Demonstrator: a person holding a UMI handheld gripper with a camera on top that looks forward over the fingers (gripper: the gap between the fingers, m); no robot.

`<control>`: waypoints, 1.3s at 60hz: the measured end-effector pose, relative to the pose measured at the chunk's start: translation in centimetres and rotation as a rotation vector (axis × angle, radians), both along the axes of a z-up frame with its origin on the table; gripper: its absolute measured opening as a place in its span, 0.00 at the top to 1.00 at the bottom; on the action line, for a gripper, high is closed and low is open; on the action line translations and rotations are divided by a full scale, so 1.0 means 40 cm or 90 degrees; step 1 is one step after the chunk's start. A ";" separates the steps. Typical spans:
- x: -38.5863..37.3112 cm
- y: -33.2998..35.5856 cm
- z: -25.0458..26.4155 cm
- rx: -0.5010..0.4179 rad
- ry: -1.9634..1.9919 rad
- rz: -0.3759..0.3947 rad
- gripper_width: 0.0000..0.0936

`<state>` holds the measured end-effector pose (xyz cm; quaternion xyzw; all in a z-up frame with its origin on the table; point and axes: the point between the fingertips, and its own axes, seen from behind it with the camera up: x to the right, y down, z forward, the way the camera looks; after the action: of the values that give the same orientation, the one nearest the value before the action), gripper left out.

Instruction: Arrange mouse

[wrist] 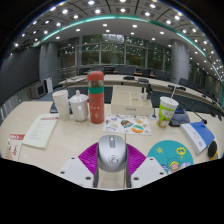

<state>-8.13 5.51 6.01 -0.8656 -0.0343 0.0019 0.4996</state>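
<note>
A grey computer mouse (112, 152) sits between my two fingers, with its nose pointing away from me. The magenta pads (90, 158) press against both of its sides. My gripper (112, 160) is shut on the mouse and holds it over the near part of the light wooden table (70, 140). A round teal mouse pad (172, 153) lies on the table just to the right of my fingers.
Beyond the fingers stand a red bottle (96, 97), a white mug (79, 106), a white cup (61, 101) and a green-patterned cup (167, 110). Papers (40, 130) lie to the left, a booklet (127, 124) straight ahead, and a blue-white box (197, 135) to the right.
</note>
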 end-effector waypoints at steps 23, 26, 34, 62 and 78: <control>0.386 0.003 0.256 0.101 0.008 -0.103 0.61; 0.441 0.002 0.205 0.078 0.008 -0.113 0.61; 0.542 -0.016 0.025 0.007 0.014 -0.141 0.61; 0.592 -0.084 -0.151 -0.095 0.042 -0.150 0.10; 0.539 -0.305 0.058 -0.068 0.021 -0.161 0.08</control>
<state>13.42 -6.70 8.34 -0.8882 0.0834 -0.0447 0.4495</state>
